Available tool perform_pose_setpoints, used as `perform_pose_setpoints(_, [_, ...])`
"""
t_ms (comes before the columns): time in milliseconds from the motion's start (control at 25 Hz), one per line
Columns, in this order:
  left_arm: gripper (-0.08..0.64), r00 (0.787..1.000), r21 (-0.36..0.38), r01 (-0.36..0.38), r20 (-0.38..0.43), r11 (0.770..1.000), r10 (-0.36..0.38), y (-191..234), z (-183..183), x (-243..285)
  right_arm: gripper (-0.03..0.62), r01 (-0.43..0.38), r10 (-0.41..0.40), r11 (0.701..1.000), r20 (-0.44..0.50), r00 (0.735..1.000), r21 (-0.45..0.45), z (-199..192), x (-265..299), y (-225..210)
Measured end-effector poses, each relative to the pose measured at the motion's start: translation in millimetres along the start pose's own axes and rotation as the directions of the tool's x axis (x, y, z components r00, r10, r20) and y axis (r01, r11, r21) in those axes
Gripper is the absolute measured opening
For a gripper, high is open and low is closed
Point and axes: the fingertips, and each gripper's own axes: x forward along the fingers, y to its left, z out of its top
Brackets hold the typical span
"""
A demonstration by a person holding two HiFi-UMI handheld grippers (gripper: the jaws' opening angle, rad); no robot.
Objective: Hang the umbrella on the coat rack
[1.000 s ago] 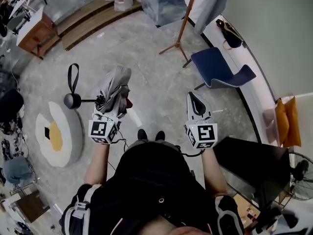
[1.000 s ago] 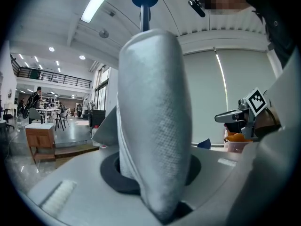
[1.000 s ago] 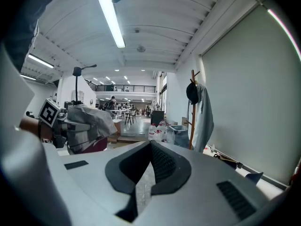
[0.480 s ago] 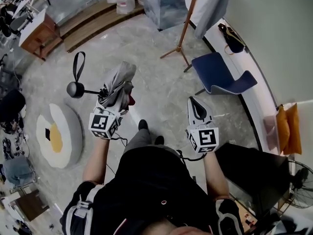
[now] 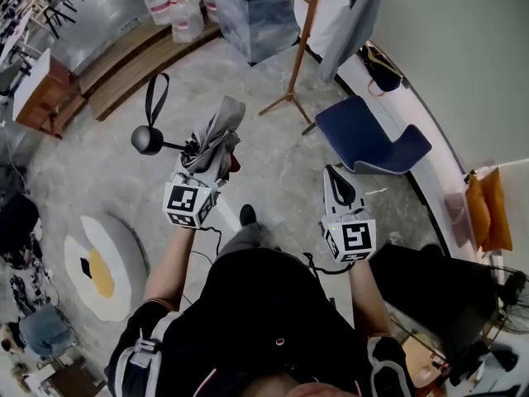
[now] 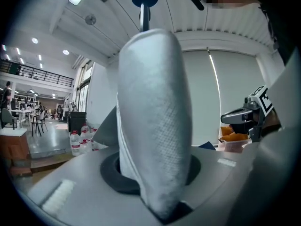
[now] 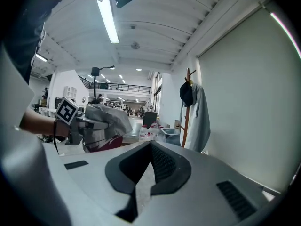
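A folded grey umbrella (image 5: pixel 216 136) with a round black handle (image 5: pixel 147 140) and a black strap loop (image 5: pixel 154 98) lies across my left gripper (image 5: pixel 204 170), which is shut on its fabric. In the left gripper view the grey fabric (image 6: pixel 150 117) fills the space between the jaws. My right gripper (image 5: pixel 335 182) is held level at the right, shut and empty, and its pads (image 7: pixel 160 166) meet. The wooden coat rack (image 5: pixel 301 40) stands ahead, a pale garment (image 5: pixel 351 15) hanging on it. In the right gripper view the coat rack (image 7: pixel 186 119) carries a dark hat and that garment.
A blue chair (image 5: pixel 368 135) stands right of the rack's feet. A plastic-covered box (image 5: pixel 252 7) and water bottles (image 5: pixel 169 7) sit behind. A black bag (image 5: pixel 382 66) rests on the wall ledge. An egg-shaped rug (image 5: pixel 99 263) lies at the left, a dark table (image 5: pixel 430 279) at the right.
The person has stepped forward, so the coat rack and chair lie closer. Both grippers moved ahead with them. The umbrella stays in the left gripper and its handle swung a little right.
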Motion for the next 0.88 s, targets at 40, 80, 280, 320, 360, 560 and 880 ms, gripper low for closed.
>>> perform_pose_setpoints(40, [0.101,1.0,0.005,0.018,0.002,1.0,-0.018,6,2,14,0.002,0.017,-0.017,1.0,-0.002,1.0,0.0,2,10,-5])
perform_pose_setpoints(80, [0.101,0.999,0.009,0.035,0.003,0.999,-0.035,11,5,27,0.002,0.033,-0.033,0.999,-0.005,0.999,0.002,5,21,-10])
perform_pose_setpoints(280, [0.1,0.993,0.044,0.12,-0.009,0.992,-0.12,35,16,91,0.002,0.092,-0.092,0.996,-0.01,0.996,0.004,21,62,-31])
perform_pose_setpoints(320, [0.101,0.991,0.052,0.131,-0.013,0.99,-0.131,39,18,104,0.002,0.097,-0.097,0.995,-0.01,0.995,0.002,23,69,-35])
perform_pose_setpoints(360, [0.1,0.99,0.056,0.141,-0.016,0.988,-0.141,42,19,116,0.002,0.1,-0.1,0.995,-0.012,0.995,0.0,25,76,-40])
perform_pose_setpoints(560, [0.101,0.984,0.048,0.179,-0.036,0.983,-0.177,49,19,177,0.002,0.087,-0.087,0.996,-0.024,0.996,0.002,28,110,-65])
perform_pose_setpoints(880, [0.1,0.986,0.068,0.155,-0.068,0.986,-0.15,39,30,277,0.003,0.045,-0.045,0.999,-0.023,0.999,0.011,25,162,-128])
